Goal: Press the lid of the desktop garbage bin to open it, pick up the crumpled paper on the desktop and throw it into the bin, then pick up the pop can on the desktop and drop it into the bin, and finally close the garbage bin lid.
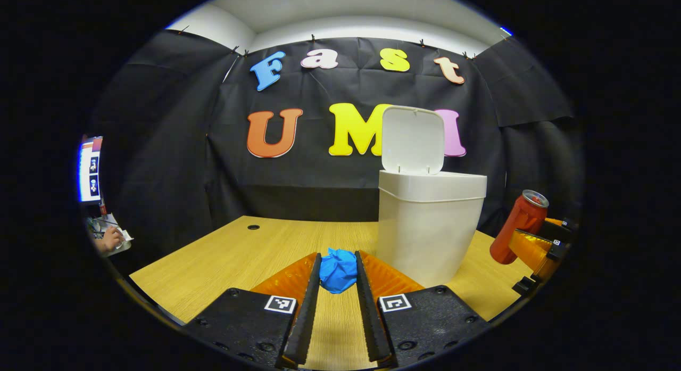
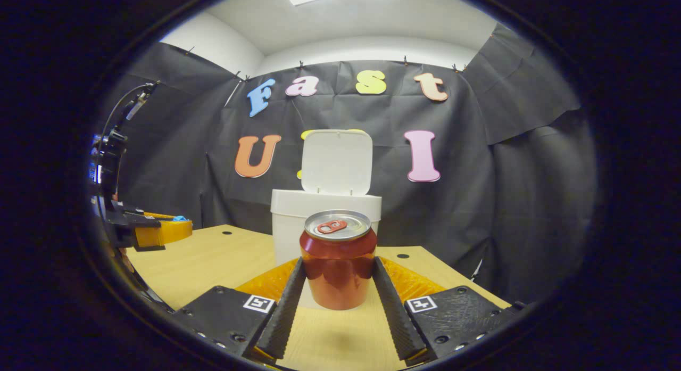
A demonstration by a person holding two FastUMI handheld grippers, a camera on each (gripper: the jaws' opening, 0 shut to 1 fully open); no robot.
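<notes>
Left gripper (image 1: 338, 272): fingers closed on blue crumpled paper (image 1: 338, 269), held above desk (image 1: 234, 259), just beside bin (image 1: 430, 222).
Right gripper (image 2: 337, 278): fingers pressed to both sides of red can (image 2: 338, 260), lifted, bin (image 2: 287, 211) behind.
Lid (image 1: 413, 140) upright, bin open.
Judged: opening done, both items grasped. Remaining: paper in, can in, lid shut.

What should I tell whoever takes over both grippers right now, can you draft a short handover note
Left gripper: jaws closed on the blue crumpled paper, above the desktop, left of the bin.
Right gripper: jaws closed on the red pop can, upright, in front of the bin.
Garbage bin: lid standing open.
Done: lid opened, both items gripped.
Left: drop the paper into the bin, then the can, then close the lid.
</notes>
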